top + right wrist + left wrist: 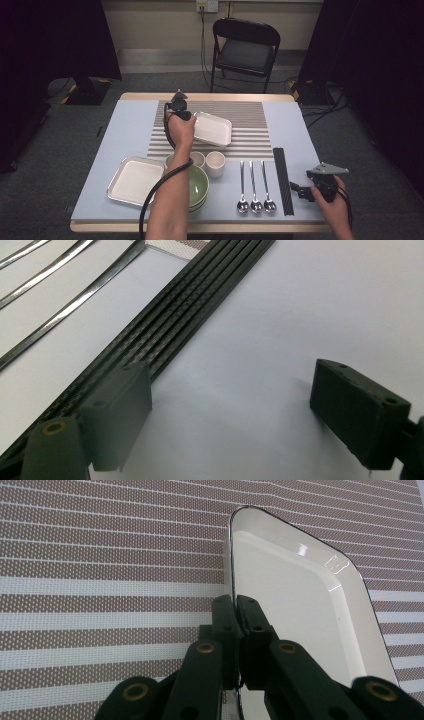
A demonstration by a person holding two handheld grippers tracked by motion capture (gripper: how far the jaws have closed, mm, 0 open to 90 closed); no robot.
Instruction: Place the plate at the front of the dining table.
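The left gripper (235, 611) had its jaws clamped together on the thin rim of the white square plate (213, 128), which lay tilted over the striped placemat (250, 125), its near edge raised in the grip. Relative to that placemat, a second square plate (134, 180) sat off its near left corner on the tabletop (290, 125), with two small cups (215, 164) and stacked green bowls (199, 186) just beside its near edge, and three spoons (255, 186) and black chopsticks (283, 180) below its right half. The right gripper (230, 412) rested beyond the chopsticks, jaws wide apart and holding nothing. The pinch covered only a narrow strip of glossy rim, so I judged the plate could slip or swing out of the jaws if it were lifted fast or tipped further. A drop from there would probably strike the cups nearby, and a careless sweep of the forearm could knock the bowls.
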